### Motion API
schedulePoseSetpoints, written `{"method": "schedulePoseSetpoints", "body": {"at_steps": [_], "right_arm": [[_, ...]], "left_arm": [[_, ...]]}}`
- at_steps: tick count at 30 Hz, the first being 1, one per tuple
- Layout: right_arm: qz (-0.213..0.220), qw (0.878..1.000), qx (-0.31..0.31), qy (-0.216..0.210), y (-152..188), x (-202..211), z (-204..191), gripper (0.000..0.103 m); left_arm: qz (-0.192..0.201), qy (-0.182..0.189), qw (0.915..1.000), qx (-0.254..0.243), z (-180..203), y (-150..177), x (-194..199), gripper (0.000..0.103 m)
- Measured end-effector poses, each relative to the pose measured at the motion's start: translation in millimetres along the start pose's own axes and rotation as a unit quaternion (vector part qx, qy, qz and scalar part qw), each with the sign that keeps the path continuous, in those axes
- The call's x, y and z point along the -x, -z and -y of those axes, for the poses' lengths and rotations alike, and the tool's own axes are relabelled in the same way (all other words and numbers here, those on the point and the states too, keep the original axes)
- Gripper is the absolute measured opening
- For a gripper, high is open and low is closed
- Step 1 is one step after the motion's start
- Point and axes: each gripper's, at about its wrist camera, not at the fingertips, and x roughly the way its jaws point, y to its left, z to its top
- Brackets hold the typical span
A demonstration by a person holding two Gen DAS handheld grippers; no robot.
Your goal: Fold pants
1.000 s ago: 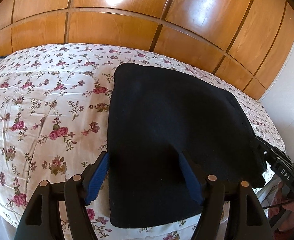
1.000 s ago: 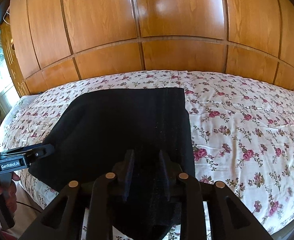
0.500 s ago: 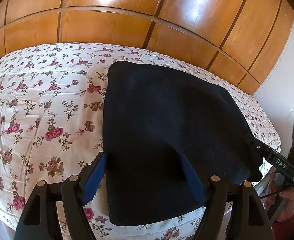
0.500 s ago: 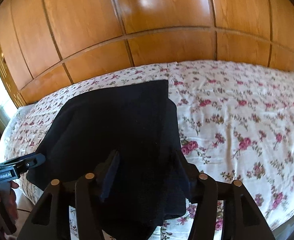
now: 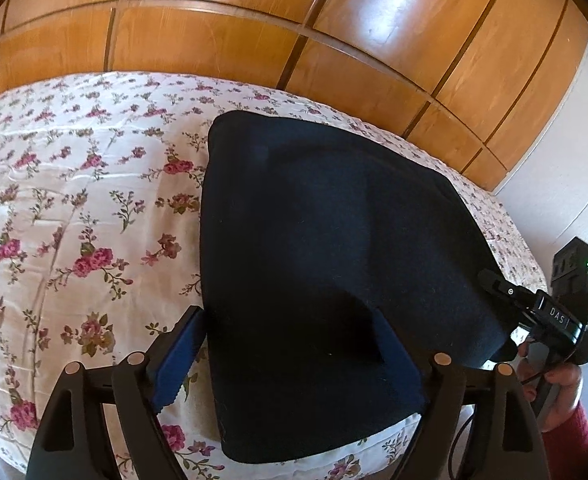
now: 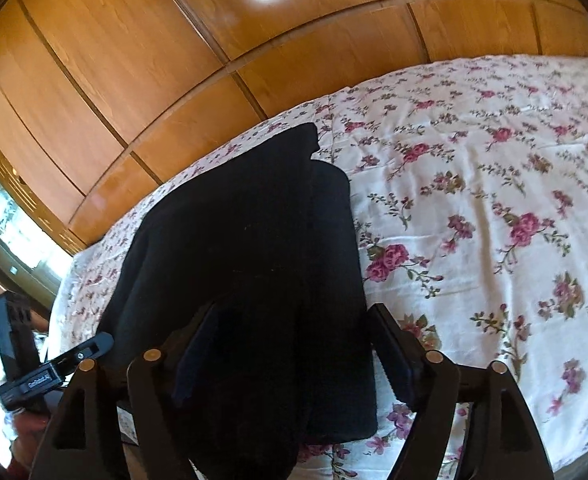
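Black, thick and matte: pants [image 5: 325, 248] folded into a broad flat slab on the flowered bedspread [image 5: 74, 208], near edge lying close to the bed's front edge. Doubled over, upper layer set slightly back from the lower one along the right side, seen from the right wrist as a stepped edge [image 6: 333, 184]. Rounded far corners, no clear wrinkles, surface too dark to make out seams or pockets.

Left gripper [image 5: 290, 356] with jaws spreading, blue pads wide apart; left corner of the cloth lying between them, the left pad off the fabric over bare bedspread, the right pad over the cloth, no pinch visible. Right gripper [image 6: 294, 356] likewise opening, right corner of the pants between its fingers, right finger clear of the fabric edge, left finger dark against the cloth, contact there hard to tell. Beyond the fingertips, glossy wooden wardrobe panels [image 5: 254, 40] behind the bed
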Motion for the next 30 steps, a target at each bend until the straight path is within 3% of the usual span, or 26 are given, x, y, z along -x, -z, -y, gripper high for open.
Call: {"method": "schedulePoseSetpoints", "body": {"at_steps": [5, 14, 21, 27, 30], "right_arm": [[-0.014, 0.998, -0.042, -0.043, 2, -5, 13, 0.08], [-0.023, 0.994, -0.06, -0.083, 3, -10, 19, 0.081], [-0.04, 0.989, -0.066, -0.127, -6, -13, 26, 0.091], [-0.056, 0.994, -0.004, -0.094, -7, -22, 7, 0.09], [-0.056, 0.996, 0.028, -0.069, -7, -26, -5, 0.084]], "left_arm": [[-0.007, 0.017, 0.9998, 0.006, -4, -2, -6, 0.09], [-0.034, 0.048, 0.9982, 0.016, -9, -11, -22, 0.096], [-0.045, 0.071, 0.9964, 0.016, -10, -17, -33, 0.098], [-0.048, 0.078, 0.9958, -0.005, -10, -20, -37, 0.093], [-0.036, 0.075, 0.9962, -0.025, -4, -19, -33, 0.083]]}}
